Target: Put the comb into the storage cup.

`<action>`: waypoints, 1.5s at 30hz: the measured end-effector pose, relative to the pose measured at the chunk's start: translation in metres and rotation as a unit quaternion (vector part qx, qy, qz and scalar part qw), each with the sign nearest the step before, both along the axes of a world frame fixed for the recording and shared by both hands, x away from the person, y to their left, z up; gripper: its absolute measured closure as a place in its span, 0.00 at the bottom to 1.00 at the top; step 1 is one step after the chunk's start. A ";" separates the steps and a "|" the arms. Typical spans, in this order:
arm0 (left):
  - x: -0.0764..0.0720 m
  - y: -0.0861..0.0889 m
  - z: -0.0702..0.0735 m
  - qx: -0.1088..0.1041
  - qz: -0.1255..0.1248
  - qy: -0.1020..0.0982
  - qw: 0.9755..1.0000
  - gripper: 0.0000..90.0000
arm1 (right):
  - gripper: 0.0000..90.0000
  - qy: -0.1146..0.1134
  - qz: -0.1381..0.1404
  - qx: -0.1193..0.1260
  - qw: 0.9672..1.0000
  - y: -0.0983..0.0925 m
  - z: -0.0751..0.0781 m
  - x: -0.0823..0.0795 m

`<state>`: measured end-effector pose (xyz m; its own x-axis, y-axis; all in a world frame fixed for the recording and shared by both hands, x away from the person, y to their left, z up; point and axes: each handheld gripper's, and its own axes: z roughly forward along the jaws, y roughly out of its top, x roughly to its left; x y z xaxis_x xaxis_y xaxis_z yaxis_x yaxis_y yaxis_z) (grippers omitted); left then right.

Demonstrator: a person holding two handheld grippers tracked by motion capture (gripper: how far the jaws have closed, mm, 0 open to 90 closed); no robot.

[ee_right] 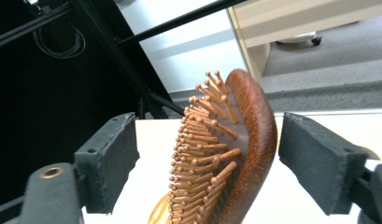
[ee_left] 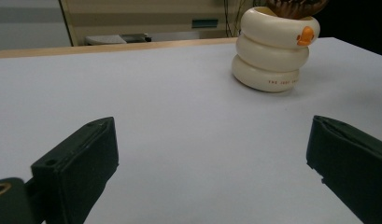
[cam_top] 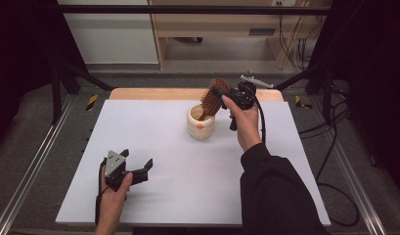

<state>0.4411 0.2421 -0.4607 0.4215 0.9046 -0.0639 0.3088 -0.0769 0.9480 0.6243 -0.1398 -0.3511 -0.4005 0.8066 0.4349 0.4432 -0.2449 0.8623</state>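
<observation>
Just above the centre of the high view, a brown wooden paddle hairbrush with orange-brown pegs (cam_top: 213,98) stands handle-down in a cream ceramic cup shaped like three stacked rings (cam_top: 201,124), its head leaning out toward the upper right. The cup (it bears a small orange duck-like mark on its side) sits on the white table top (cam_top: 188,186), in the upper middle of the board. The right gripper (cam_top: 221,93) is at the brush head, held by the person's right hand (cam_top: 246,125), whose black sleeve (cam_top: 276,196) runs down to the lower right edge. In the right gripper view the brush head (ee_right: 230,154) stands between the two black jaws with a gap on each side, so the pads are let go of it; the bristles face the left jaw. At the lower left of the high view, the left gripper (cam_top: 137,164) rests low over the table in the left hand (cam_top: 112,198), jaws spread wide with nothing between them. In the left gripper view the cup (ee_left: 272,49) stands at the upper right, well apart from the jaws.
</observation>
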 end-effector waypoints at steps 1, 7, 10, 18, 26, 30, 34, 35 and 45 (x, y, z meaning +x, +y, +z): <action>0.000 0.001 0.000 0.000 0.002 -0.001 1.000 0.03 | 0.20 -0.002 -0.001 -0.003 1.000 -0.001 0.002 -0.002; -0.003 0.002 0.002 0.006 0.009 -0.006 1.000 0.03 | 0.16 -0.024 -0.007 -0.027 0.999 -0.006 0.007 -0.011; -0.005 0.003 0.004 0.008 0.013 -0.012 1.000 0.03 | 0.15 -0.032 -0.009 -0.032 0.999 -0.009 0.008 -0.013; -0.007 0.005 0.006 0.005 0.022 -0.018 1.000 0.03 | 0.07 -0.049 -0.020 -0.052 0.997 -0.012 0.008 -0.021; -0.008 0.012 0.008 -0.009 0.031 -0.022 0.999 0.03 | 0.08 -0.075 -0.020 -0.077 0.994 -0.014 0.011 -0.030; -0.008 0.015 0.009 -0.012 0.035 -0.025 0.999 0.03 | 0.08 -0.084 -0.017 -0.080 0.993 -0.015 0.013 -0.032; -0.008 0.018 0.009 -0.014 0.039 -0.023 0.999 0.03 | 0.08 -0.090 -0.003 -0.077 0.993 -0.017 0.016 -0.034; -0.007 0.019 0.009 -0.013 0.041 -0.026 0.999 0.03 | 0.08 -0.092 -0.002 -0.077 0.993 -0.018 0.016 -0.035; -0.010 0.031 0.013 -0.016 0.037 -0.029 0.999 0.03 | 0.10 -0.109 0.004 -0.118 0.987 -0.018 0.018 -0.041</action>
<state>0.4315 0.2732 -0.4479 0.3582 0.9310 -0.0707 0.2561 -0.0251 0.9663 0.5833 -0.1582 -0.3335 -0.4708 0.8715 0.1374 0.2421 -0.0221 0.9700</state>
